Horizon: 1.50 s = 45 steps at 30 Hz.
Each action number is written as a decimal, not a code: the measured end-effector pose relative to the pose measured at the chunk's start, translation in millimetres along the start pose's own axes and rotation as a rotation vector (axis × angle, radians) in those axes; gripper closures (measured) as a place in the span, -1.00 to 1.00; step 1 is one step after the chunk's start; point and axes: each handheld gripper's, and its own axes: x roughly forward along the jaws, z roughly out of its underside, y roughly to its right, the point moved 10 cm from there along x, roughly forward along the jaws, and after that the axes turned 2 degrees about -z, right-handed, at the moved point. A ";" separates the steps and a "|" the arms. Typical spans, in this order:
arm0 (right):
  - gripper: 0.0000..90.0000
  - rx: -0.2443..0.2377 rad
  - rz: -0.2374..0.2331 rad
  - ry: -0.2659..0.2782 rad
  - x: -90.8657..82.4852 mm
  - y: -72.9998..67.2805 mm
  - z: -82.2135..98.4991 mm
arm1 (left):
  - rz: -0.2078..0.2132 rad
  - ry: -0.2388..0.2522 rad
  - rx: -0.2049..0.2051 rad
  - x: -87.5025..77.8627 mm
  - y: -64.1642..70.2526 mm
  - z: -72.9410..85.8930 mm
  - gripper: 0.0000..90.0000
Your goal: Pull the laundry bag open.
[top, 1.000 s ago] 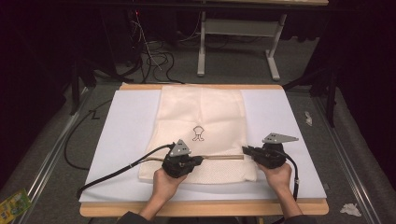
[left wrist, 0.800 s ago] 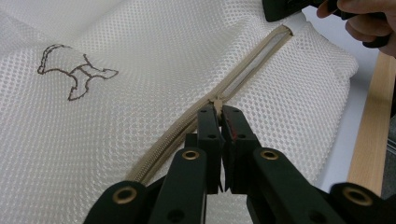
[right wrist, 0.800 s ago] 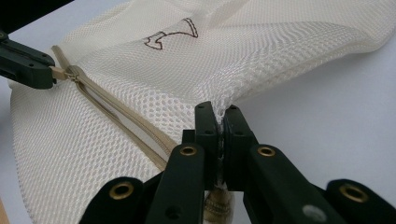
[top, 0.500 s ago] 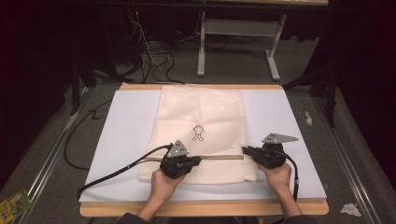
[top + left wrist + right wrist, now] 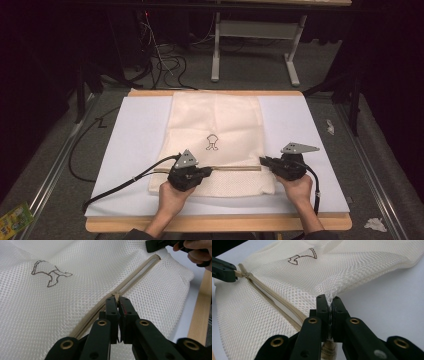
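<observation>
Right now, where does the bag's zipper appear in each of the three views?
High view: the zipper runs level across the mesh bag, between the two grippers.
Left gripper view: it slants from bottom centre to upper right, its pull pinched in the left gripper.
Right gripper view: it slants from upper left down to the right gripper.
Shared landmark: the small dark outline drawing on the bag.

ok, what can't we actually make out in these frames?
- Left gripper view: the beige zipper's slider sits pinched inside the left gripper; its shape is hidden by the jaws.
- Right gripper view: the cream mesh laundry bag bunches inside the right gripper; how much is caught is hidden.
- High view: the small dark printed logo is too small to read.
</observation>
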 end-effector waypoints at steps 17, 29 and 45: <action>0.96 -0.008 0.005 0.004 0.5 -0.5 -1.2 | -0.015 0.014 0.002 -6.0 -2.8 -0.9 0.94; 0.96 -0.003 0.011 0.002 -0.8 1.3 -0.3 | -0.030 0.013 -0.003 -14.2 -8.1 3.3 0.94; 0.96 -0.006 0.016 -0.001 -1.7 3.1 -0.6 | -0.047 0.025 -0.020 -26.2 -17.4 6.9 0.94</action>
